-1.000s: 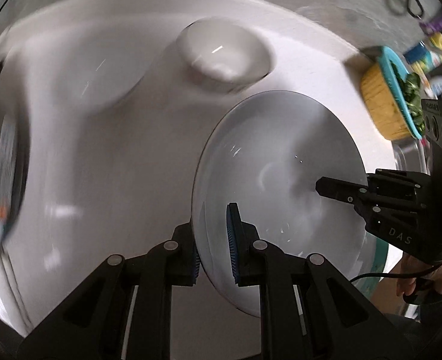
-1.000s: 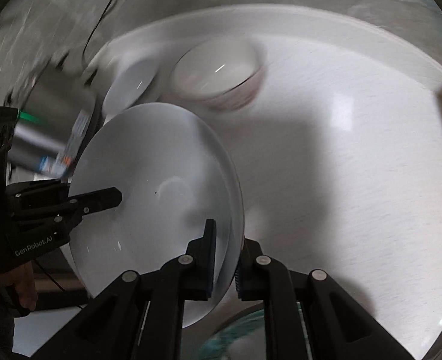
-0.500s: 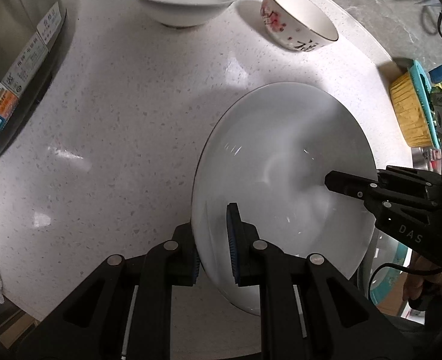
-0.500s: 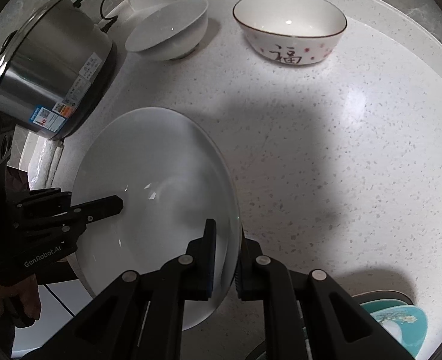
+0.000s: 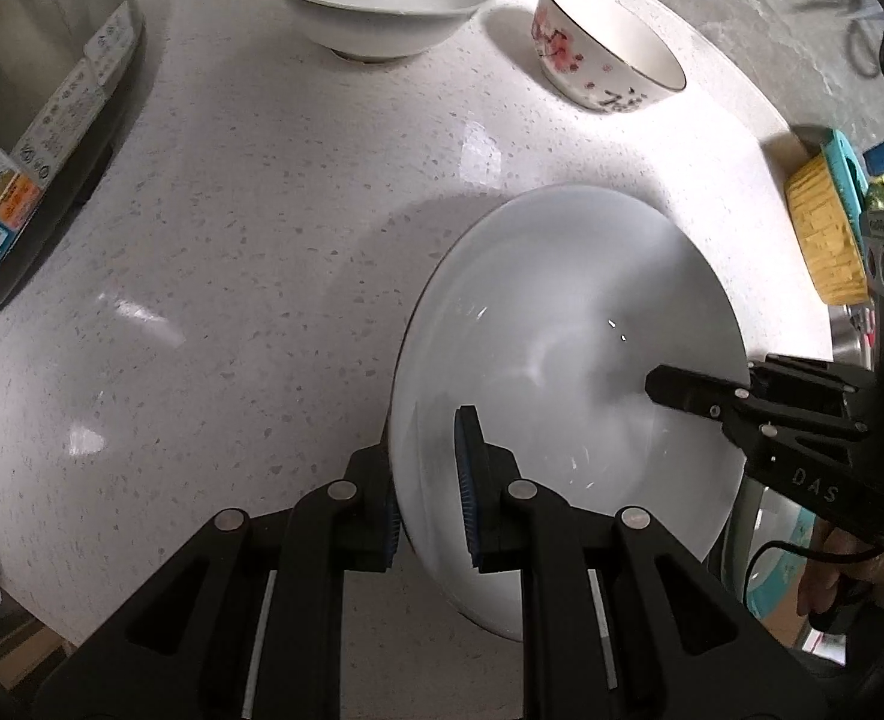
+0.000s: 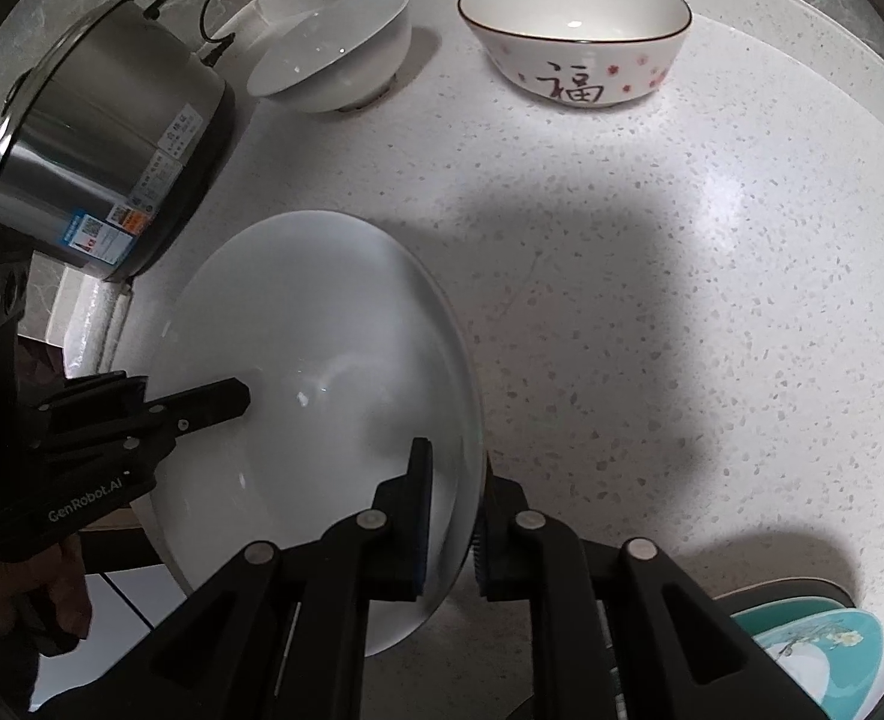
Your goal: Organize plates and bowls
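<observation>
"DAS" printed on right gripper [image 5: 673, 390] body. "GenRobot.AI" on left gripper [image 6: 226, 399] body. Large black "福" on flowered bowl [image 6: 574, 42]; stickers on steel pot [image 6: 100, 144] too small to read.

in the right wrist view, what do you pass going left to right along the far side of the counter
steel rice cooker → plain white bowl → bowl with red blossoms and a black character

We hold both grippers facing each other, the left gripper [image 5: 427, 480] and right gripper [image 6: 451, 516] each clamped on opposite rims of one plate [image 5: 562, 360].
</observation>
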{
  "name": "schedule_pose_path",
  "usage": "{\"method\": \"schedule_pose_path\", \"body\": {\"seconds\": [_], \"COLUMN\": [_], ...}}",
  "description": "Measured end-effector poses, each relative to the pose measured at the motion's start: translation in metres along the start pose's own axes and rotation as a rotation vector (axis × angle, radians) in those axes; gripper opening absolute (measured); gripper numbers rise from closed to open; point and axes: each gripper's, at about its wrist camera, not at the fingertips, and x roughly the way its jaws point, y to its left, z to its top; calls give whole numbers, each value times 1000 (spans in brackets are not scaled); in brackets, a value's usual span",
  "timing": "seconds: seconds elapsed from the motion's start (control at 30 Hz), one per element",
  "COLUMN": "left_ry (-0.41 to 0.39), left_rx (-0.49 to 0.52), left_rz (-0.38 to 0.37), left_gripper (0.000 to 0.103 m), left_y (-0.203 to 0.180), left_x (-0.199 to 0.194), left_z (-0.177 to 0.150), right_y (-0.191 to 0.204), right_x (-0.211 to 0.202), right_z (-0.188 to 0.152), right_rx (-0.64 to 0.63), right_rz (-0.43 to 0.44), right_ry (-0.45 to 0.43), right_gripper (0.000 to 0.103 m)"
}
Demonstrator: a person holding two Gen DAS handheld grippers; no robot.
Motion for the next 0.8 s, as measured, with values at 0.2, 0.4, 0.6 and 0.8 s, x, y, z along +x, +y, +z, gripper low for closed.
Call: {"method": "schedule_pose_path", "body": {"seconds": [0.2, 0.4, 0.6, 0.8], "left_ry": [-95, -230, -226, -210], "left_rx": [-22, -88, -152, -166], "left_rz": [44, 82, 107, 122], "left_gripper": [64, 69, 69, 69], "left_y": [12, 42, 55, 45], "left_x": [-38, -69, -52, -27], "left_z": [8, 60, 114, 142], "right_y": [3, 3, 24, 47], "right_x": [-29, -74, -68, -25], "right_z": [6, 67, 172, 239], "right_rx": [3, -35, -88, -137], "right_rz": [-2, 1, 45, 25], "right_ry": [-76, -178, -191, -132], "right_gripper": [44, 45, 45, 45]}}
